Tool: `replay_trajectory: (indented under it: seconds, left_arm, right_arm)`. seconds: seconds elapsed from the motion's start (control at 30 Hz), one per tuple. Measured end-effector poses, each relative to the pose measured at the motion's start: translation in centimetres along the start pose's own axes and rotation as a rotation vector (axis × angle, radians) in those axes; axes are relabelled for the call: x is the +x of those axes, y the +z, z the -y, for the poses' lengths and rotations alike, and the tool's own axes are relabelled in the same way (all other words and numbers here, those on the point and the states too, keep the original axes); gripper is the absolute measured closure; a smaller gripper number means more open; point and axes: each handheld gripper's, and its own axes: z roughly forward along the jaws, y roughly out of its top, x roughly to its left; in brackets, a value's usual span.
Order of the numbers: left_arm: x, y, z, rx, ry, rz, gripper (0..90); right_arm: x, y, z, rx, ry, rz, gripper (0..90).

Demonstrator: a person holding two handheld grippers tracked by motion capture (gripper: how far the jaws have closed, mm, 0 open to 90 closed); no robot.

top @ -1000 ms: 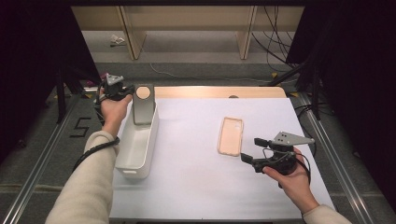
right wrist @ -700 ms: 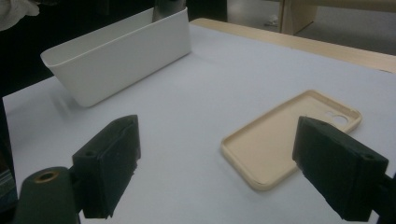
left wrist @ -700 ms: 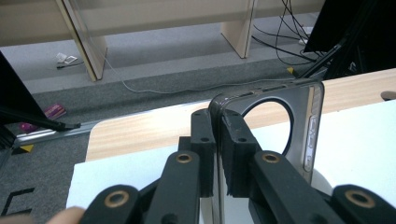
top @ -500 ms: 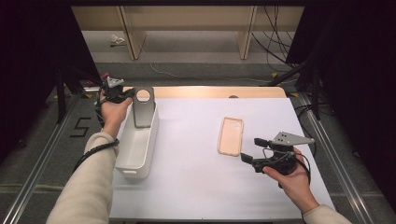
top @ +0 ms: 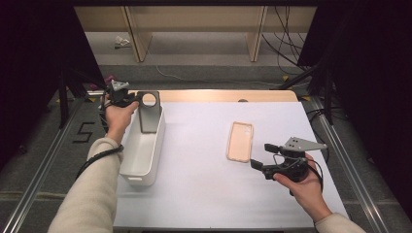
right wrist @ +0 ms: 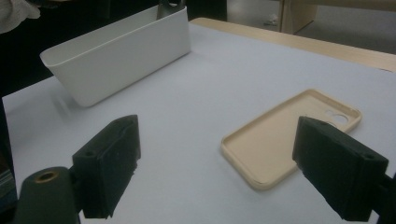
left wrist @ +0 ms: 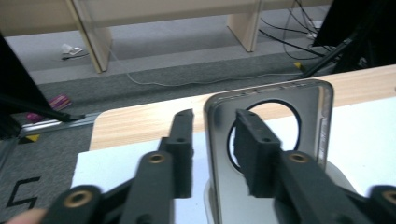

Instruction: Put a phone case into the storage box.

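Observation:
A grey phone case (top: pixel 148 116) with a round hole stands upright at the far end of the white bin (top: pixel 130 171). My left gripper (top: pixel 138 98) is at the case's left edge. In the left gripper view the grey case (left wrist: pixel 313 121) has its side wall between the jaws of the left gripper (left wrist: pixel 212 137), with a small gap at each pad, so the gripper is open. A beige phone case (top: pixel 240 141) lies open side up on the white table. My right gripper (top: pixel 261 156) hovers just right of it, open and holding nothing. The beige case (right wrist: pixel 289 140) lies ahead between the jaws of the right gripper (right wrist: pixel 229 163).
The white mat (top: pixel 194 145) covers the table, with a wooden strip (top: pixel 218 95) along the far edge. The long white bin (right wrist: pixel 121 56) holds nothing besides the grey case. Beyond the table are floor cables (top: pixel 286 53) and wooden legs (top: pixel 136 34).
The grey case has sunk slightly into the bin's far end, and the left jaws now stand a little off it. The right hand has stayed still.

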Motion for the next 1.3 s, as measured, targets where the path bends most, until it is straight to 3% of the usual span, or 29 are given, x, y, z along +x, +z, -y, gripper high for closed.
replay_trajectory:
  seconds: [0.1,0.2,0.4,0.53,0.73,0.97,1.3]
  left_arm:
    - [-0.2,-0.4,-0.2,0.011,-0.034,-0.008,53.4]
    - [-0.4,-1.2,-0.4,0.002,-0.030,-0.009,40.5]
    - [-1.1,-3.6,-0.6,-0.008,-0.027,0.051,15.8]
    - [-2.0,-5.9,0.2,-0.003,-0.007,0.138,11.1]
    - [-3.6,-9.1,1.9,-0.029,0.029,0.199,11.2]
    - [-6.9,-12.4,4.4,-0.046,0.119,0.278,12.4]
    - [-11.2,-15.2,7.7,-0.106,0.181,0.373,14.7]
  right_arm:
    - [0.0,0.0,0.0,0.002,0.002,0.002,16.1]
    - [-0.1,0.0,0.0,0.005,0.005,0.002,16.1]
    - [-0.2,0.1,0.0,0.009,0.002,0.007,16.1]
    - [-0.3,0.1,0.0,0.012,-0.001,0.008,16.1]
    - [-0.6,0.4,-0.1,0.017,0.002,0.010,16.1]
    - [-0.7,0.6,-0.2,0.021,0.000,0.011,16.1]
    - [-1.1,1.2,-0.3,0.029,-0.005,0.012,16.1]
